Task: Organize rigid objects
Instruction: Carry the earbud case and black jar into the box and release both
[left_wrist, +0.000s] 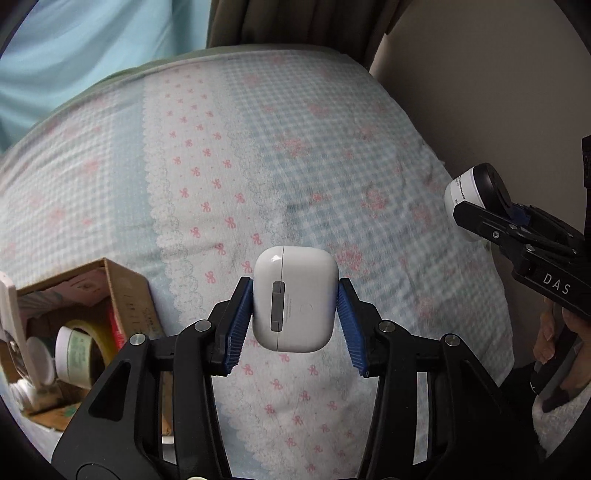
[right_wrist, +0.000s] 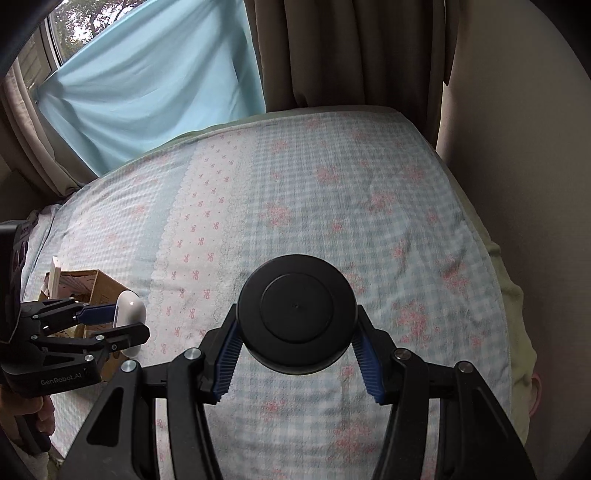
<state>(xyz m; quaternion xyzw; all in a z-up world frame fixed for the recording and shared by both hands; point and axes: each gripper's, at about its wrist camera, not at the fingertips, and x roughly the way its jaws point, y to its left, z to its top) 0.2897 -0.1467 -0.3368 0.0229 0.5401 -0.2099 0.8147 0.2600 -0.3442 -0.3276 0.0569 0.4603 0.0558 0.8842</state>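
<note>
My left gripper (left_wrist: 295, 314) is shut on a white earbud case (left_wrist: 294, 297), held above the bed; it also shows in the right wrist view (right_wrist: 129, 312) at the left. My right gripper (right_wrist: 297, 332) is shut on a round jar with a black lid (right_wrist: 297, 312); in the left wrist view the jar (left_wrist: 471, 194) shows a white labelled body at the right edge. A brown cardboard box (left_wrist: 125, 291) sits on the bed to the lower left, holding a tape roll (left_wrist: 98, 336), a small white jar (left_wrist: 74, 354) and other items.
The bed is covered by a blue-and-white checked sheet with pink bows (right_wrist: 332, 206). A light blue cloth (right_wrist: 147, 92) and brown curtains (right_wrist: 351, 48) hang behind it. A beige wall (right_wrist: 517, 147) borders the bed's right side.
</note>
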